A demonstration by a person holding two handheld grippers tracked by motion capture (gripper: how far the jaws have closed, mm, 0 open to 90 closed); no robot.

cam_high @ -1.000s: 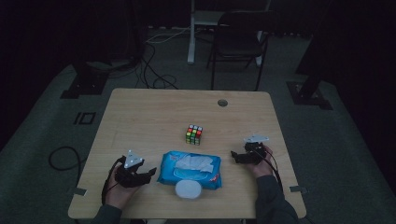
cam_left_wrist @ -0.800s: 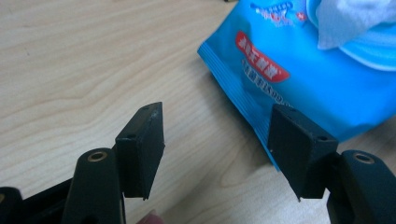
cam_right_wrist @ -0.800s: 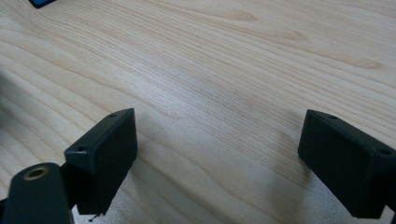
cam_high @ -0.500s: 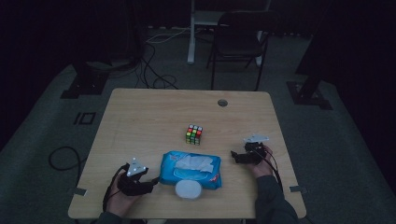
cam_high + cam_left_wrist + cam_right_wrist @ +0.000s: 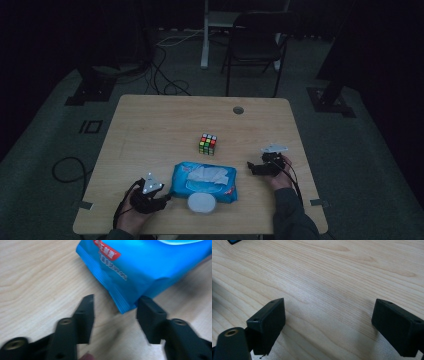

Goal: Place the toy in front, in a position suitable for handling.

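Two sets of fingers spread wide, gripping nothing: my left gripper (image 5: 115, 312) noses a blue wipes pack (image 5: 147, 267); my right gripper (image 5: 328, 325) hovers over bare worktop (image 5: 332, 275).

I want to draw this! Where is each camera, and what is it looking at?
High view: above the table's near edge, looking forward and down; both forearms and hands show.
Left gripper view: on the left tool, facing the blue wipes pack; its open jaws show.
Right gripper view: on the right tool, facing bare wood; open jaws show.
High and left gripper views share the pack.
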